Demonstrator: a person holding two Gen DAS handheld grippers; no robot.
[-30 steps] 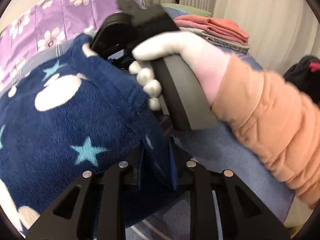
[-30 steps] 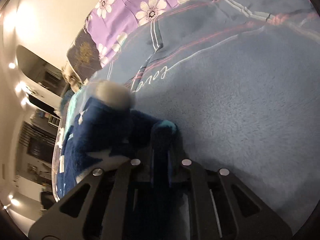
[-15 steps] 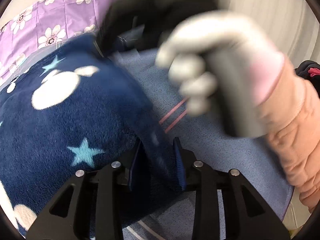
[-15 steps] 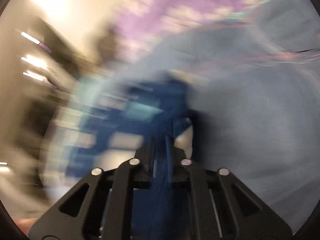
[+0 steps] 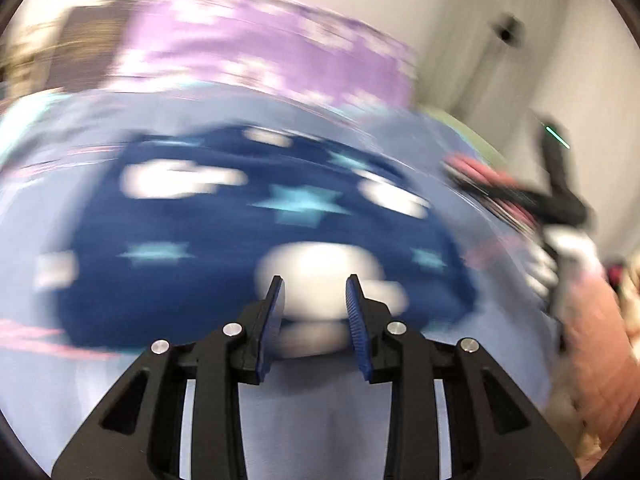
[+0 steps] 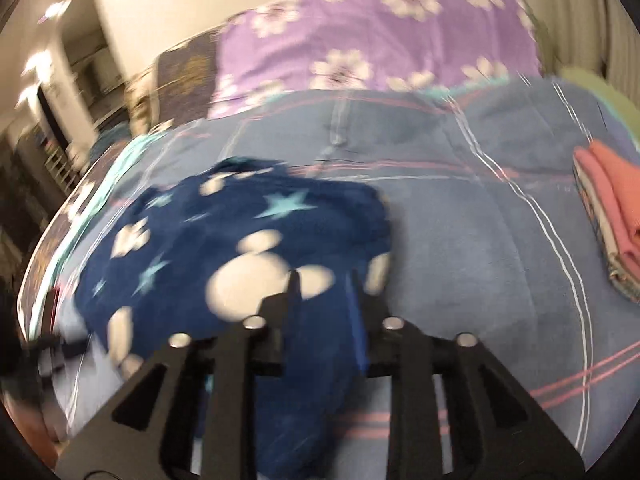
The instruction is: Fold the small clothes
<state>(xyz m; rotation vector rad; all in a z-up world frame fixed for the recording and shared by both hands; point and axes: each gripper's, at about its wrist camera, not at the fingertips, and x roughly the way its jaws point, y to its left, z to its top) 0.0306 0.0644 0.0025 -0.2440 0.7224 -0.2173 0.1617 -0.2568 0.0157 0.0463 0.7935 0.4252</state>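
Currently the navy star-print garment (image 6: 248, 248) is lying folded on the blue blanket (image 6: 480, 240); left gripper (image 5: 314, 308) and right gripper (image 6: 324, 300) are gaping empty. Further folding appears outstanding.

Bed (image 6: 460, 208), blue striped cover: navy star garment (image 6: 240, 240); folded pink pile (image 6: 612, 220); purple floral pillow (image 6: 372, 36).

You have a blue striped bed cover (image 6: 460, 208) underneath, a purple flowered pillow (image 6: 360, 40) at its far end, and cream curtains (image 6: 580, 20) behind.
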